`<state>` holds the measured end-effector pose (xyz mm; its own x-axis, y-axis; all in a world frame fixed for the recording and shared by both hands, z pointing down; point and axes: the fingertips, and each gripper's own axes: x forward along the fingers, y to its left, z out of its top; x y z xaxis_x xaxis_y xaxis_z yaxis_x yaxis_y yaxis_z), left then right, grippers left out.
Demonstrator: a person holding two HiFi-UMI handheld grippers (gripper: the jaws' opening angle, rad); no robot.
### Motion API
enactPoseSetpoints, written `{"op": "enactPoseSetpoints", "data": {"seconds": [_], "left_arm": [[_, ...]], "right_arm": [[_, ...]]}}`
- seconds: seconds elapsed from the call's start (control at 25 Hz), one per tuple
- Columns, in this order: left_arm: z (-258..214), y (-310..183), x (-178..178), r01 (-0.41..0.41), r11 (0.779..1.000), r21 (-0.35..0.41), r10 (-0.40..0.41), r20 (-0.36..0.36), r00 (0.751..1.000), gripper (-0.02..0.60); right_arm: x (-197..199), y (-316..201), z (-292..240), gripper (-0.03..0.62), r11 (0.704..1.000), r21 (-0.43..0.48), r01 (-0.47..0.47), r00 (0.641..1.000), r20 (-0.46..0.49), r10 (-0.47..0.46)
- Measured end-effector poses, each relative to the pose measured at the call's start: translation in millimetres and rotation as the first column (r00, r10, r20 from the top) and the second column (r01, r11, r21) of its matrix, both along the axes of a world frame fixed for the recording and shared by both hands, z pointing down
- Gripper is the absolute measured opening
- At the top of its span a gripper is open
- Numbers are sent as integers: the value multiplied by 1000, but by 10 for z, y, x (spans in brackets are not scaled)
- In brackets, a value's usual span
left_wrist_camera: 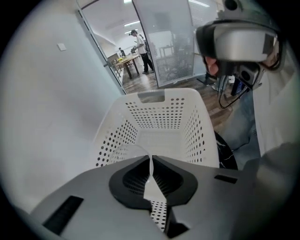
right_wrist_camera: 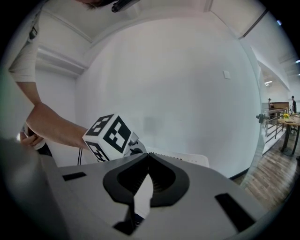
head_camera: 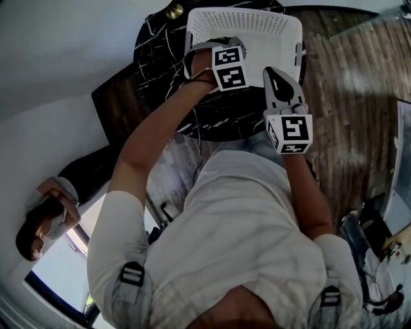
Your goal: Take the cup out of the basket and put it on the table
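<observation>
A white perforated basket (head_camera: pixel 257 26) stands on a round black marble table (head_camera: pixel 160 38). My left gripper (head_camera: pixel 225 48) reaches over the basket's near edge, its marker cube on top. In the left gripper view the left gripper (left_wrist_camera: pixel 151 158) is shut on the thin rim of a clear plastic cup (left_wrist_camera: pixel 129 146), held above the basket (left_wrist_camera: pixel 159 122), whose inside shows nothing else. My right gripper (head_camera: pixel 271 71) hovers at the basket's near right corner. In its own view the right gripper (right_wrist_camera: pixel 148 155) is shut with nothing between the jaws. The cup is hidden in the head view.
A small gold object (head_camera: pixel 173 9) sits at the table's far edge. Wooden floor (head_camera: pixel 359 77) lies to the right, a white wall to the left. A person (head_camera: pixel 45 218) is at the lower left. Beyond the basket a glass door (left_wrist_camera: pixel 173 42) opens to another room.
</observation>
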<state>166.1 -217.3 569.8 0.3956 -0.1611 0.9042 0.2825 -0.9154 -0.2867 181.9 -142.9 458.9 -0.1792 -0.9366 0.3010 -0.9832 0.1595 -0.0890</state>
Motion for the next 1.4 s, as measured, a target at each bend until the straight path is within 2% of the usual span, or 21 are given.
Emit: {"op": "enactPoseSetpoints", "data": {"seconds": [0.28, 0.56, 0.76, 0.96, 1.12, 1.28, 1.4], "left_arm": [[-577, 207, -119, 9, 1000, 16, -9, -45, 999, 23], [-912, 331, -243, 28, 999, 39, -25, -73, 997, 23], [-1038, 294, -494, 83, 995, 48, -79, -81, 994, 23], [-1173, 268, -888, 159, 985, 60, -153, -95, 984, 23], [-1268, 221, -1361, 263, 962, 75, -255, -104, 961, 23], [-1332, 212, -1942, 396, 915, 79, -388, -101, 916, 23], [-1335, 240, -2301, 452, 888, 77, -445, -99, 890, 23]], "right_arm": [[-68, 85, -263, 9, 999, 49, 19, 1000, -11, -18], [-217, 96, -394, 9, 996, 73, 59, 998, -20, -58], [-475, 28, -454, 9, 988, 89, 125, 992, -24, -123], [-872, -35, -468, 9, 971, 97, 218, 976, -24, -216], [-1326, -80, -454, 9, 940, 100, 327, 945, -24, -326], [-1839, -98, -452, 9, 884, 104, 457, 889, -22, -457], [-2157, -85, -435, 9, 855, 100, 509, 860, -22, -510]]}}
